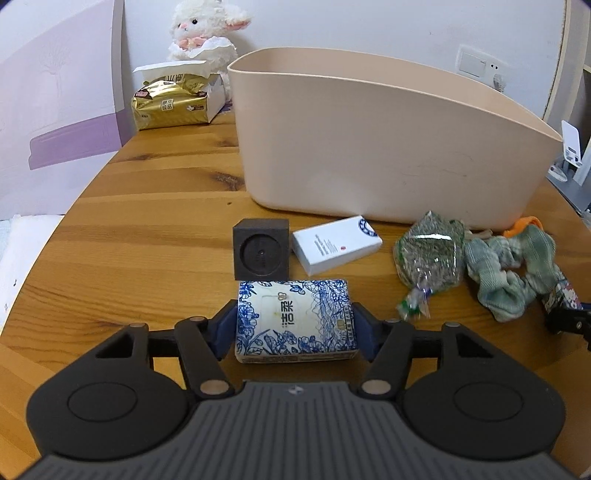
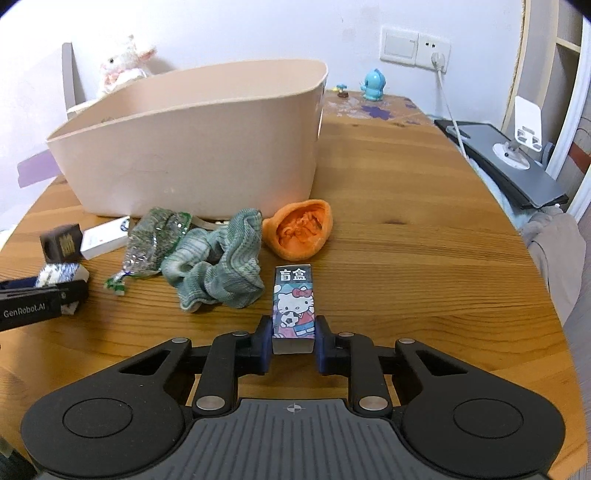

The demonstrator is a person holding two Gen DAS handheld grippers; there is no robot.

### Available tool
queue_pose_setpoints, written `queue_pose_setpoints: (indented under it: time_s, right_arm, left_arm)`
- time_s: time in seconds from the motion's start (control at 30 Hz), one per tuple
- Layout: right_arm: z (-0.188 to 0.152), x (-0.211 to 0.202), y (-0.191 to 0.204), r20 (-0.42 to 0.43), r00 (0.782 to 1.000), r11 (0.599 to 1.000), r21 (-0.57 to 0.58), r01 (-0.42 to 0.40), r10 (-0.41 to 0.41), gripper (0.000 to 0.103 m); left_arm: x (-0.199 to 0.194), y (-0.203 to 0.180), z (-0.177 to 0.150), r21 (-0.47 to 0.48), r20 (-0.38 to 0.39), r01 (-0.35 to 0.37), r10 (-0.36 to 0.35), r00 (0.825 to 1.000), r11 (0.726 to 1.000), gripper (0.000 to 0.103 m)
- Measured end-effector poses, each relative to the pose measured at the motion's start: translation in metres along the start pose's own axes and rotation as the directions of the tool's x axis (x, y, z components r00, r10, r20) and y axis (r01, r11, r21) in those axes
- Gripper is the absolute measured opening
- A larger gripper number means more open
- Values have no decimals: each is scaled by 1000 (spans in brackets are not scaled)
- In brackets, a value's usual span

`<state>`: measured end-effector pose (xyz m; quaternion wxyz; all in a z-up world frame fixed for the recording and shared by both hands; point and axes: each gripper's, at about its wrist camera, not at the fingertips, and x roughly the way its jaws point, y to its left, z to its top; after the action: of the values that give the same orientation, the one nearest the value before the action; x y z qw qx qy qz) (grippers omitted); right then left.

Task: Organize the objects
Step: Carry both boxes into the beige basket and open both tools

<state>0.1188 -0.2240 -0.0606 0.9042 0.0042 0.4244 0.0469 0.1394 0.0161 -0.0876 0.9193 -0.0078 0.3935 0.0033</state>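
Observation:
My left gripper (image 1: pixel 295 325) is shut on a blue-and-white tissue pack (image 1: pixel 295 319), low over the wooden table (image 1: pixel 147 240). Just beyond lie a black cube (image 1: pixel 260 249), a white box (image 1: pixel 336 243), a clear bag of green bits (image 1: pixel 428 254) and a green cloth (image 1: pixel 513 269). My right gripper (image 2: pixel 293 341) is shut on a Hello Kitty box (image 2: pixel 294 304). An orange pouch (image 2: pixel 301 230) lies ahead of it, the green cloth (image 2: pixel 218 269) to its left. The beige bin (image 1: pixel 388 147) stands behind the objects, and it shows in the right wrist view (image 2: pixel 199 155).
A gold tissue pack (image 1: pixel 173 101) and a plush sheep (image 1: pixel 207 33) sit at the back left. A blue figurine (image 2: pixel 375 85), a charging cable (image 2: pixel 448 107) and a dark stand (image 2: pixel 513 162) are at the right. The left gripper (image 2: pixel 33 299) shows at the right view's left edge.

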Motion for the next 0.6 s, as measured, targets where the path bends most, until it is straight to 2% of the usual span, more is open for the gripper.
queue_pose_setpoints:
  time_s: [0.13, 0.37, 0.47, 0.6]
  right_arm:
    - [-3, -20, 2, 35, 999, 1000, -7, 1, -1, 20]
    - [15, -59, 0, 147, 989, 1000, -18, 9, -7, 20]
    - [28, -75, 1, 212, 977, 999, -29, 16, -10, 20]
    - [50, -91, 4, 292, 956, 998, -49, 26, -11, 20]
  left_arm:
    - [-16, 5, -7, -21, 5, 16, -16, 1000, 1000, 65]
    - [-58, 14, 3, -22, 91, 47, -44, 995, 999, 65]
    - [-78, 16, 17, -5, 165, 41, -40, 985, 999, 65]
    - [-97, 14, 41, 14, 263, 20, -23, 965, 1000, 65]
